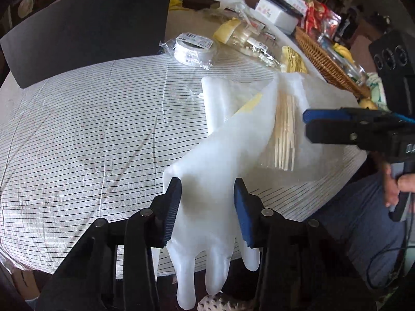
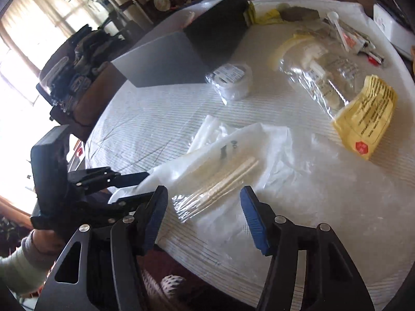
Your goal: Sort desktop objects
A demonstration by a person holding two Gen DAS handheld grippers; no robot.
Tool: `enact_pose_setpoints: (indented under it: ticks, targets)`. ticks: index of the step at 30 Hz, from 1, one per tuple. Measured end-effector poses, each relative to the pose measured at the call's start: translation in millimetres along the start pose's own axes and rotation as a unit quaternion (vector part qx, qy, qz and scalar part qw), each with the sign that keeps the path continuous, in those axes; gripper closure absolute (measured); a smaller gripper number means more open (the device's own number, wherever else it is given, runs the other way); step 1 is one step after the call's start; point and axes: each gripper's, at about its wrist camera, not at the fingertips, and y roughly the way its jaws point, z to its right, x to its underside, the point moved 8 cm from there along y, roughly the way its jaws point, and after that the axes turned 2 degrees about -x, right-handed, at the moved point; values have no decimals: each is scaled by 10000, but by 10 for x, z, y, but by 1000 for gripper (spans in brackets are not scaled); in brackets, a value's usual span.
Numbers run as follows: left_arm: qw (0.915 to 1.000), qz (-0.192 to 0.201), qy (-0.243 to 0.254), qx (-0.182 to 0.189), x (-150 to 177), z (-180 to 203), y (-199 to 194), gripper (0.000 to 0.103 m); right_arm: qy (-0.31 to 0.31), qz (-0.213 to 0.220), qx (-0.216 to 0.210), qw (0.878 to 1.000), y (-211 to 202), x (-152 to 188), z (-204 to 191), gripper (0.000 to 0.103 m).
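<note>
A translucent white glove (image 1: 207, 207) hangs over the round table's near edge, its fingers dangling below. My left gripper (image 1: 207, 197) has its jaws wide apart on either side of the glove, not pinching it; it also shows in the right wrist view (image 2: 135, 184). The glove's cuff lies on a clear packet of wooden sticks (image 1: 285, 129), also seen in the right wrist view (image 2: 220, 184). My right gripper (image 2: 203, 202) is open just above that packet at the table's near edge, and shows in the left wrist view (image 1: 306, 121).
A black box (image 1: 85, 31) stands at the back left. A wrapped tape roll (image 1: 194, 49), clear bags (image 2: 324, 77), a yellow packet (image 2: 368, 119) and a wicker basket (image 1: 326, 62) lie further back. The striped tablecloth (image 1: 90, 134) is bare at left.
</note>
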Motion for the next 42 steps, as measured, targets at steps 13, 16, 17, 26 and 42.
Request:
enact_pose_setpoints:
  ticks: [13,16,17,26,42]
  targets:
    - [9981,-29,-128,606,-70,99,-48,70,-1284,207,1907,9730,261,-102,-158,92]
    - [9962,-35,-316,806,-120,44,-109,72,-1095,557,1638,9788,-4,-187,-116,95]
    - [9957,-25,-363,853,-148,28,-134,77,-1012,691,1478,9814,-116,-231,-108,95]
    - [9953,273,-237,896,-572,58,-362,77,-17,1315,-116,9912,-918,-841,-14,93]
    - [9997,-78,144,158,-41,162,64,79,-1272,177,1791,9754,179,-49,-82,87]
